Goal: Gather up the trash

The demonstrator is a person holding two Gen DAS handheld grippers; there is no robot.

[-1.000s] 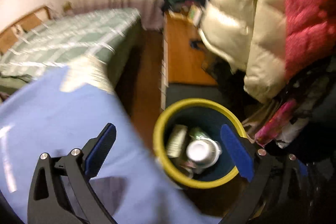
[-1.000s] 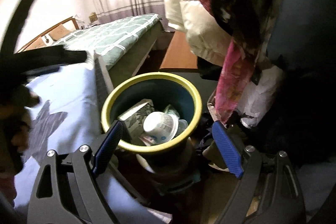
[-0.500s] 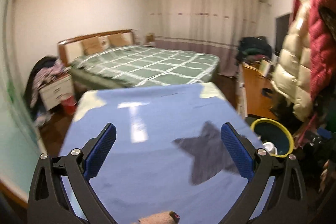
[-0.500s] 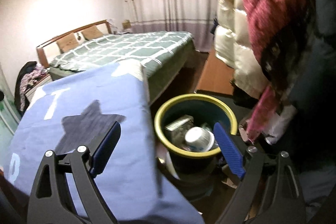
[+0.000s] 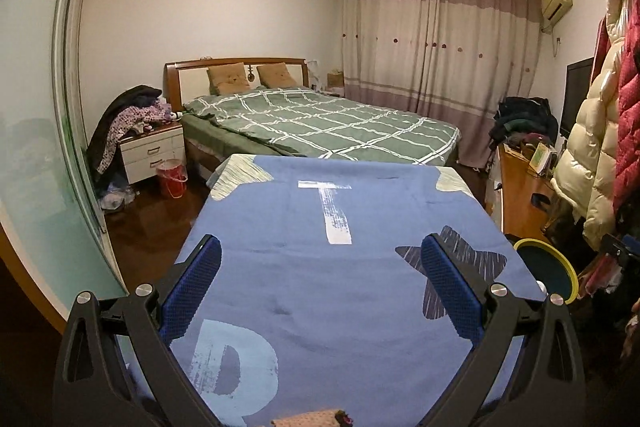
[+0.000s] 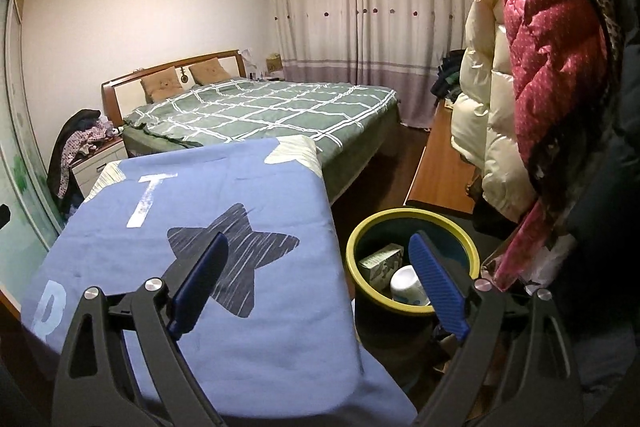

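A dark bin with a yellow rim [image 6: 414, 217] stands on the floor to the right of a table under a blue cloth [image 6: 224, 315]. Inside lie a white paper cup [image 6: 406, 283] and a green-white carton [image 6: 380, 259]. My right gripper [image 6: 318, 285] is open and empty, held above the cloth's right edge and the bin. My left gripper [image 5: 320, 287] is open and empty above the blue cloth [image 5: 332, 299]. The bin's rim [image 5: 554, 253] shows at the right of the left wrist view.
A bed with a green checked cover [image 5: 332, 123] lies beyond the table. Puffy cream and red jackets [image 6: 532, 75] hang at the right over the bin. A wooden cabinet [image 6: 440, 167] stands behind the bin. A nightstand [image 5: 152, 151] and a red bucket [image 5: 172, 179] stand at the left.
Both grippers have drawn back and up from the bin. The left one swung left over the blue cloth. Both stayed open and empty.
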